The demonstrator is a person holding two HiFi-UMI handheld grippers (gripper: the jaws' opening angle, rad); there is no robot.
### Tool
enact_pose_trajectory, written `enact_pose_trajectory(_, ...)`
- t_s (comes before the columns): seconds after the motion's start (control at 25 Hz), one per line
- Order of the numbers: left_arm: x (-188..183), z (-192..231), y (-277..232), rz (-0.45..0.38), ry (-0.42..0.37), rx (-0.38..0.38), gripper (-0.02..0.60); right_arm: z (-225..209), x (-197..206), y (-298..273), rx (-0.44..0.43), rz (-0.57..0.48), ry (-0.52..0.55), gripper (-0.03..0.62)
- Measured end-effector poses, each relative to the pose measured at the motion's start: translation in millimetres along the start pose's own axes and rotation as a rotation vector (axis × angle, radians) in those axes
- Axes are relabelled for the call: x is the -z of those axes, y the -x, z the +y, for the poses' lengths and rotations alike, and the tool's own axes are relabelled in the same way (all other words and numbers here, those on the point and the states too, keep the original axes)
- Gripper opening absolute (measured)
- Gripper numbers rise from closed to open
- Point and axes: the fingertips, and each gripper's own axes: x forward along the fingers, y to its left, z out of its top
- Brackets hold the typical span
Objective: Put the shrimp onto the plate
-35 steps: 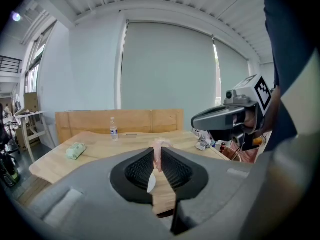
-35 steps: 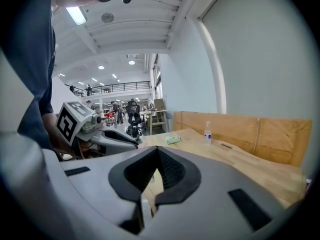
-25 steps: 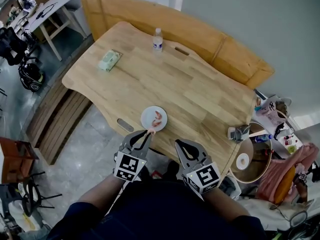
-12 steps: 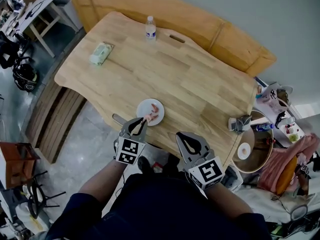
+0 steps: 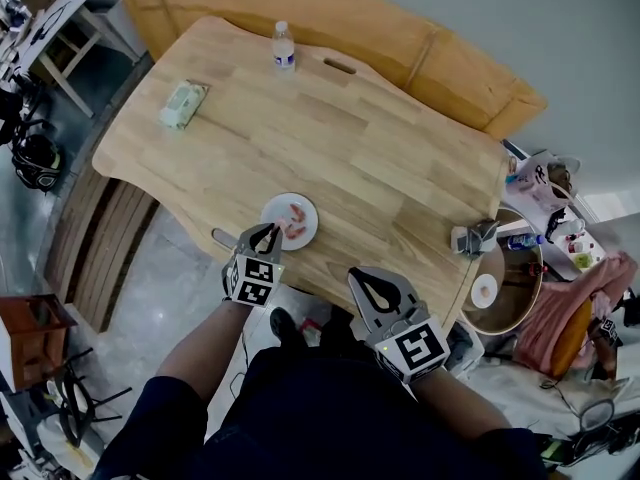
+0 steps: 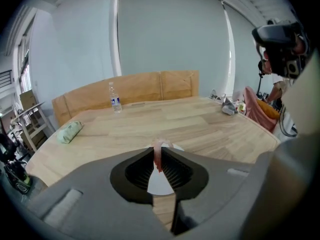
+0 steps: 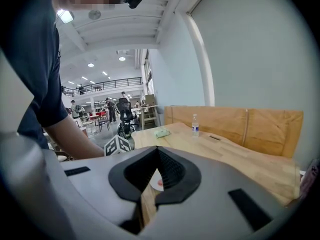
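A white plate lies near the wooden table's front edge, with pink shrimp on it. My left gripper hovers at the plate's near-left rim. In the left gripper view this gripper is shut on a thin pink shrimp, which hangs between the jaws above the plate. My right gripper is held off the table's front edge, right of the plate. Its jaws stand shut with nothing in them; the plate shows beyond them.
A water bottle stands at the table's far side and a green pack lies at the far left. A wooden bench runs behind the table. Clutter and a round basket sit to the right.
The left gripper with its shrimp has shifted from the plate's near edge toward its near-left rim. The head view has swung; the right gripper has hardly moved.
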Motion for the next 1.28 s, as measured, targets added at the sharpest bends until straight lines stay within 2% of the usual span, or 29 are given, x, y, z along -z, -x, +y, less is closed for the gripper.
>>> enact_pose_trajectory(0.2,17,5,-28,0.054,-0.022,-0.006,0.051,-6,2,2,0.003,-0.017,0.012,0.009)
enact_pose_trajectory(0.76,51,13,-78,0.191,-0.058,-0.006,0.051,-24,15,-1,0.018,0.028,-0.025,0.009)
enact_pose_trajectory(1.08,63,15,-86,0.220,-0.043,-0.004,0.051,-29,20,2,0.033,0.063,-0.045,0.009)
enact_pose_trajectory(1.28,66,13,-88,0.225,-0.056,-0.003,0.052,-29,25,5,0.024,0.050,-0.048,0.009)
